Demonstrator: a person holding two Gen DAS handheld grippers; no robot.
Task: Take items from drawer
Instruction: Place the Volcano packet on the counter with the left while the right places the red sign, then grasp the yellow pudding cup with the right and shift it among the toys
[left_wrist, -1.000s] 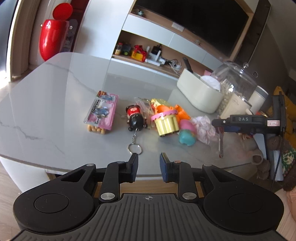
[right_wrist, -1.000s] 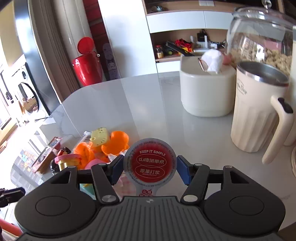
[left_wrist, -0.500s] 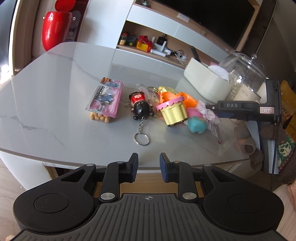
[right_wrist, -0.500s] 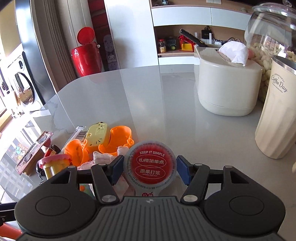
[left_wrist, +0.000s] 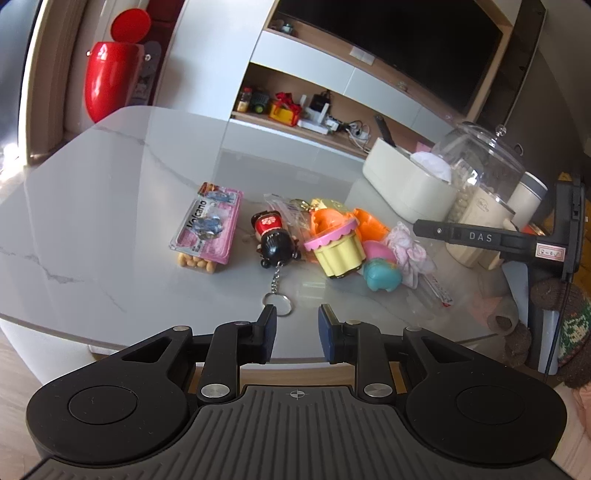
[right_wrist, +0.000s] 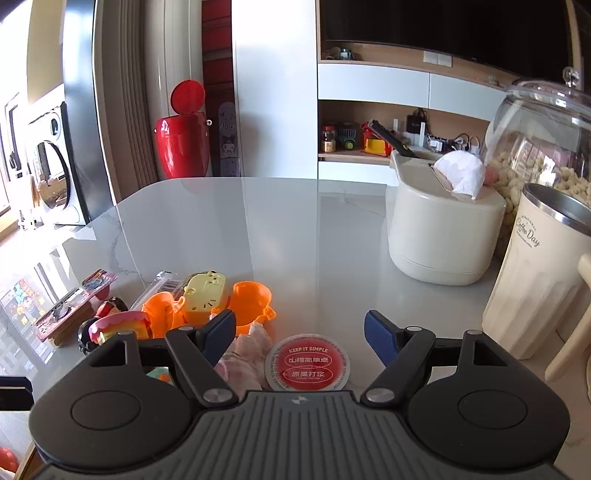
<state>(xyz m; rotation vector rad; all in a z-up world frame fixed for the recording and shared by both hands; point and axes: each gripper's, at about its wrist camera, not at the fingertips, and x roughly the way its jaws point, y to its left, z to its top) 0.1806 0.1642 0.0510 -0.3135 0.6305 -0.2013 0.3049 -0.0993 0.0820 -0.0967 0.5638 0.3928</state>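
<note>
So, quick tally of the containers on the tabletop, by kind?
tissue box: 1
glass jar: 1
cream lidded cup: 2
red-lidded jelly cup: 1
Total: 5

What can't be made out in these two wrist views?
- Drawer: in neither view.
- Round red-lidded cup: near edge hidden by the right gripper body, right wrist view; whether it rests on the grey marble table is unclear.
- Pink cloth bundle: partly behind the gripper's fingers.
</note>
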